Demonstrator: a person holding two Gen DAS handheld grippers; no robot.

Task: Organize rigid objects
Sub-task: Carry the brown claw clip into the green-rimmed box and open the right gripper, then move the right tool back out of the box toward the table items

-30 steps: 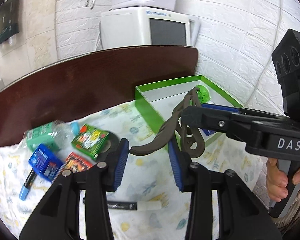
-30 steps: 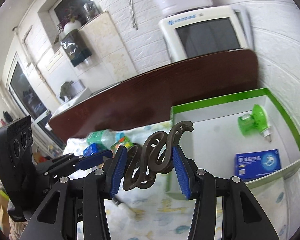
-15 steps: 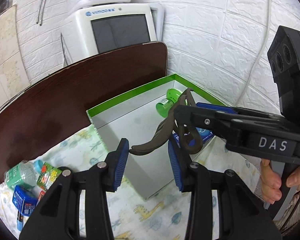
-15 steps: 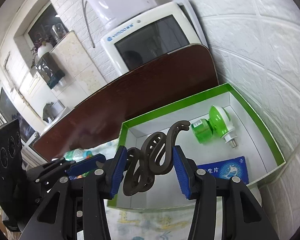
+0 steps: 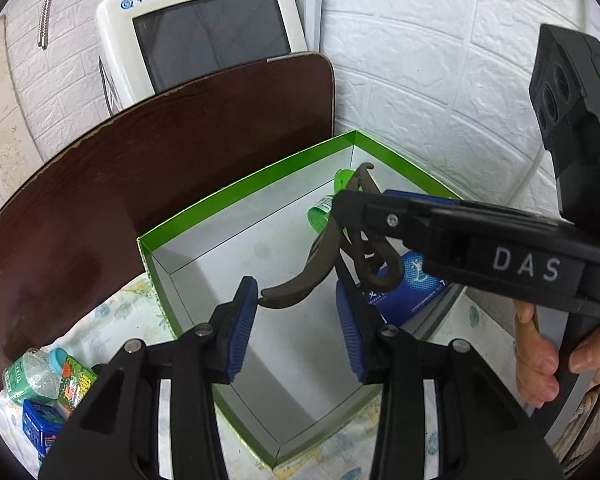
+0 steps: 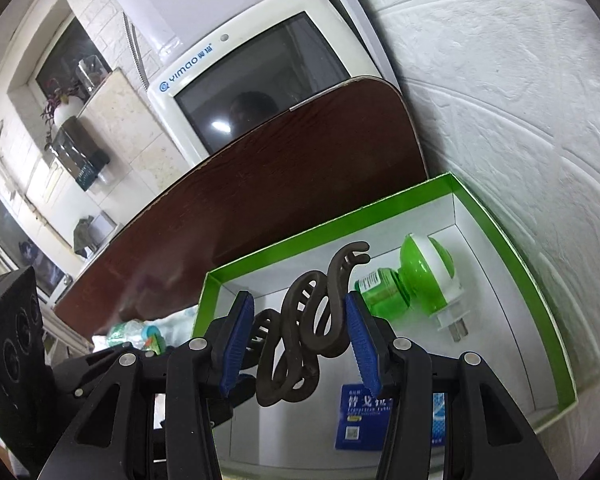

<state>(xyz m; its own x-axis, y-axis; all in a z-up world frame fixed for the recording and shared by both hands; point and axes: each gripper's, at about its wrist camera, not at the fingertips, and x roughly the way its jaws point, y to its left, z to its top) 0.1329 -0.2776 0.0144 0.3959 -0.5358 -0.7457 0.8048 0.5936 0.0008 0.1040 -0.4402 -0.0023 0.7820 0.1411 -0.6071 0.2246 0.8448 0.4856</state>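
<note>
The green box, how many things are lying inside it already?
2. A green plug-in bottle lies near the far corner of the green box, and a blue packet lies nearer. The brown hair clip hangs above in the right tongs; something could hide beneath.

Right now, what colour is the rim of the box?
Bright green, with white inner walls; the box shows best in the right wrist view.

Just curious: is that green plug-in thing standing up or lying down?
Lying down: the green plug-in rests sideways on the box floor.
</note>
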